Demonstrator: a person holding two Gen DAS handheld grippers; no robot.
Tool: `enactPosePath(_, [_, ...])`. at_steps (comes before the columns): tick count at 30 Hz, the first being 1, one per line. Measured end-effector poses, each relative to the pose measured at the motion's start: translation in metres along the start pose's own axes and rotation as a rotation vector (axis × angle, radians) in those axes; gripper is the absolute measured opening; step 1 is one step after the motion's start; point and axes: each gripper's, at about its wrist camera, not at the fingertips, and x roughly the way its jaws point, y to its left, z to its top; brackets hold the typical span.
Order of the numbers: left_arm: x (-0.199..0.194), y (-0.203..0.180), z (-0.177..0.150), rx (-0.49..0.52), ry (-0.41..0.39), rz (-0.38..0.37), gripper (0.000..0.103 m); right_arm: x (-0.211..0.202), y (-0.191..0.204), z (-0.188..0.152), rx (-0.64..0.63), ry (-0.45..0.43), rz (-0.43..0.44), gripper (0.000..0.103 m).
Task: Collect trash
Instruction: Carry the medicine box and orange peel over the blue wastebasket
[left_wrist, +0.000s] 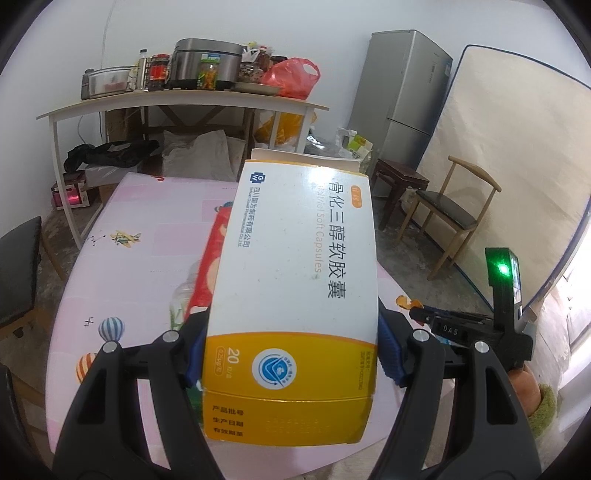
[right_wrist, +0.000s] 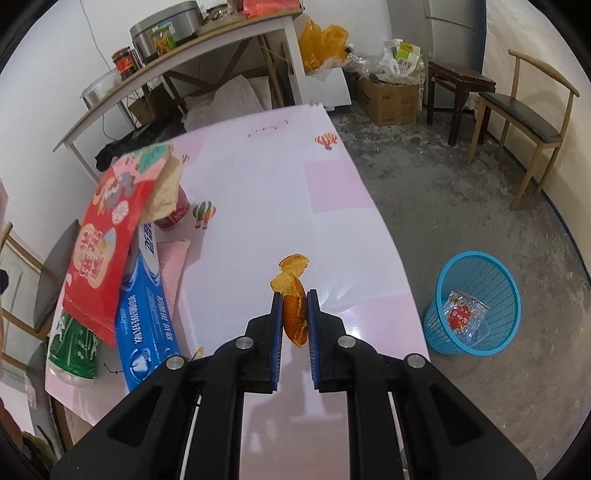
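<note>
Two grips: left gripper (left_wrist: 291, 354) clamping light, crushable box (left_wrist: 295, 280) across sides; right gripper (right_wrist: 295, 310) pinching soft peel (right_wrist: 294, 314) mid-strip.

medicine box (left_wrist: 295, 280) "Soft Capsules", "20", black device (left_wrist: 452, 331) "DAS"

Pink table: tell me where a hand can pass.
Bare room runs down the middle of the pink table, from the balloon print to the orange peel. The left edge is crowded: red bag, blue box.
</note>
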Motion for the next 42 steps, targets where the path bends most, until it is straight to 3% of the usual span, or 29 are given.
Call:
enactPosePath(18, [-0.001, -0.038, 0.005, 0.053, -0.001, -0.029, 0.068, -0.03, -0.015, -0.002, 0.034, -0.063, 0.061, 0.013])
enactPosePath(28, [0.015, -0.091, 0.031, 0.146, -0.007, -0.097, 0.068, -0.059, -0.071, -0.012, 0.149, -0.141, 0.072, 0.013])
enactPosePath(36, [0.069, -0.163, 0.049, 0.207, 0.119, -0.193, 0.068, -0.074, -0.164, -0.035, 0.33, -0.204, 0.042, 0.013])
enactPosePath(42, [0.125, -0.224, 0.05, 0.253, 0.295, -0.285, 0.068, -0.069, -0.237, -0.077, 0.502, -0.185, -0.003, 0.013])
